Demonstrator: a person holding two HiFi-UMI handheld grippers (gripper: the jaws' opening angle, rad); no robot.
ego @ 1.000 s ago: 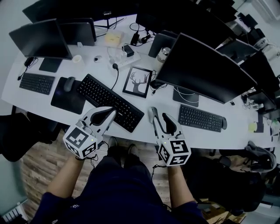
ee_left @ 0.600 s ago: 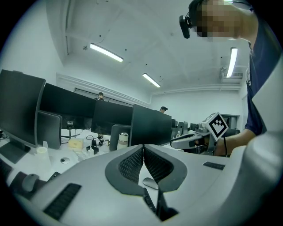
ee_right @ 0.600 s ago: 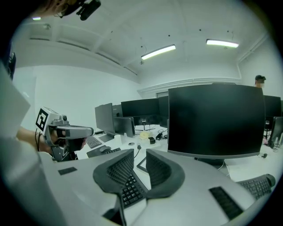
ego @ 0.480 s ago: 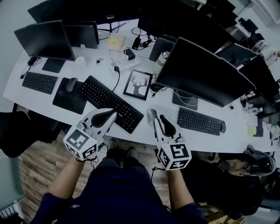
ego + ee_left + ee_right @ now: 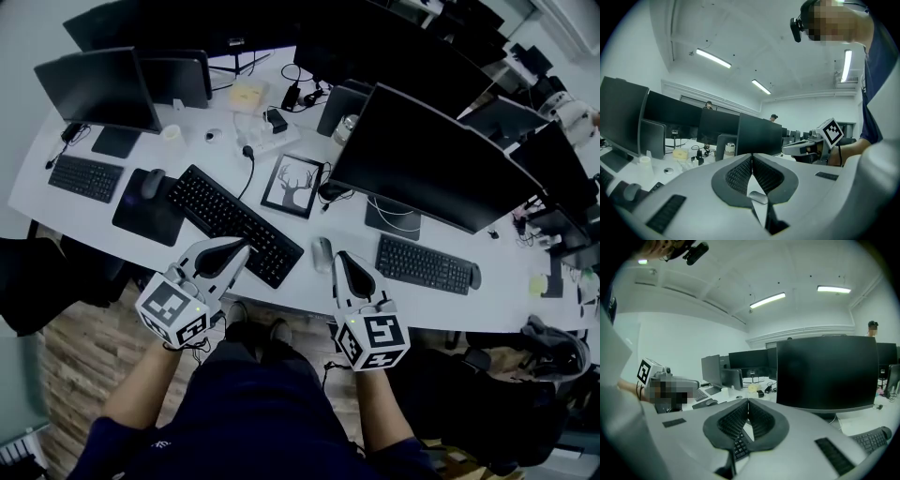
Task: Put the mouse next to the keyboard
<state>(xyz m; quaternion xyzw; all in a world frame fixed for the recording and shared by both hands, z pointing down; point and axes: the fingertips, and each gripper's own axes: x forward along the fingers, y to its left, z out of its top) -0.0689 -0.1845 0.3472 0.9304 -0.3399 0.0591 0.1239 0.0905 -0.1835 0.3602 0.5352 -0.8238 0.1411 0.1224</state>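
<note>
**A:** Nearest first: how are the tongs?

**B:** The left gripper (image 5: 242, 246) has its jaws pressed together with nothing in them; it hangs over the front end of the big keyboard (image 5: 234, 225). The right gripper (image 5: 338, 258) has also closed on nothing.

**A:** And the mouse?

**B:** The mouse (image 5: 322, 253) lies free on the desk (image 5: 349, 238), just left of the right gripper's tips. It is just beside the big keyboard's right end and near the desk's front edge. The small keyboard (image 5: 427, 265) is further to its right.

**A:** So what could go wrong?

**B:** I'd say the main risk is a knock. The closed right jaws sit so near the mouse that a sideways swing on the way out could shove it toward the edge or away from the keyboard. If it needs moving again, the jaws must part first, since closed tips would only push it. The left gripper could also drag across the keys if it drops.

**A:** Anything readable?

**B:** No. The left cube (image 5: 173, 309) and right cube (image 5: 373, 339) carry only black-and-white square patterns. The framed picture (image 5: 293, 186) behind the keyboard shows a deer and no words. The key legends are too small to read, and the monitor (image 5: 431, 159) further back is dark. I can make out no brand.
</note>
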